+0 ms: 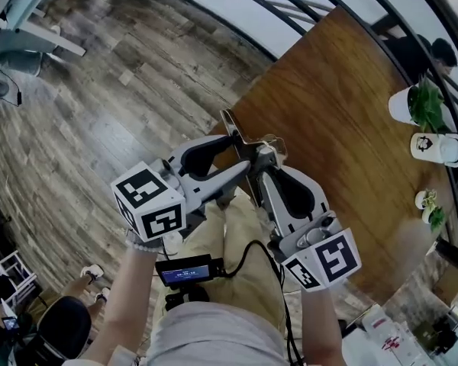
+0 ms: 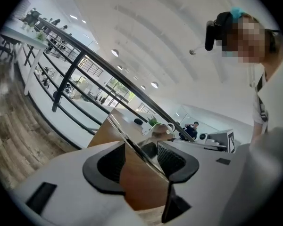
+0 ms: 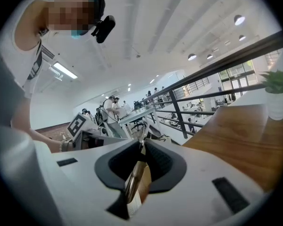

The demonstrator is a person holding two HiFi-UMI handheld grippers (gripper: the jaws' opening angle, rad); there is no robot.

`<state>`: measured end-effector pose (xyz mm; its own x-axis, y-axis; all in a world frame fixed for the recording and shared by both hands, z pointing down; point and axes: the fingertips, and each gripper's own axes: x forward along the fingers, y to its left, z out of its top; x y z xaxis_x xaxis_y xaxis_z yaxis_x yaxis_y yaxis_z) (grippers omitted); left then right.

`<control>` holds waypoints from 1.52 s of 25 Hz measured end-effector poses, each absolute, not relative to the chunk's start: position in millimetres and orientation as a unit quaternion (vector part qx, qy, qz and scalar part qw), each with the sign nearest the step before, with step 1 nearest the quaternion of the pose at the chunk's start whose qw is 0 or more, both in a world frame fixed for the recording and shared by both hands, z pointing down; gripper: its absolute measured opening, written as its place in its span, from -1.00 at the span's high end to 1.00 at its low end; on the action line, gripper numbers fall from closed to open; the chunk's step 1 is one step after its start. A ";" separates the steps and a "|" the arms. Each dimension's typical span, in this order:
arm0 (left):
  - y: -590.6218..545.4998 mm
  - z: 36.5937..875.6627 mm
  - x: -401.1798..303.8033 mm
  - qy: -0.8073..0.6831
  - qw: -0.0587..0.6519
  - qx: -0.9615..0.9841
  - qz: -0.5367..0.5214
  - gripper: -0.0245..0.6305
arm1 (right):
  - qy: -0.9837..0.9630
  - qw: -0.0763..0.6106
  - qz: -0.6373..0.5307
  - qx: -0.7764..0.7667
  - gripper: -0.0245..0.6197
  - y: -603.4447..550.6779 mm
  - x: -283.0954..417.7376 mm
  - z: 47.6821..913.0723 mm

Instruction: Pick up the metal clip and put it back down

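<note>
Metal clip, a thin shiny silver piece with a long flat arm, hangs in the air between the two grippers, in front of the person's chest. In the head view it lies over the near corner of the brown wooden table and touches neither the table nor the grey plank floor.

The left gripper reaches in from the left and the right gripper from the right, and their tips meet at the clip. The clip's arm sticks out past them towards the table's edge.

In the left gripper view the clip runs slantwise through the left gripper. It touches the tip of one black pad and lies along the ribbed face of the other. The jaws are closed in on it at that slant, and some tabletop shows in the gap left beside it.

In the right gripper view the right gripper has its jaws drawn close together. They are clamped on the clip, whose metal edge stands upright between the pads.

Well apart from the clip, along the table's far side, stand a white pot with a green plant and a white mug.
</note>
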<state>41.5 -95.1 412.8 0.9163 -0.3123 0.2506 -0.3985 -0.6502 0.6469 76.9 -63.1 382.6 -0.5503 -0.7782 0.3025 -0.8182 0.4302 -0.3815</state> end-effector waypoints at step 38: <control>-77.3 238.4 43.0 -0.214 0.174 0.961 0.029 0.26 | -0.867 -0.022 0.131 0.480 0.78 -40.6 79.8 227.5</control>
<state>43.0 -77.3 238.4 0.9067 -0.4011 0.1300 -0.4213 -0.8481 0.3214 79.8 -40.6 227.5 -0.5383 -0.8382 0.0871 -0.8266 0.5050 -0.2484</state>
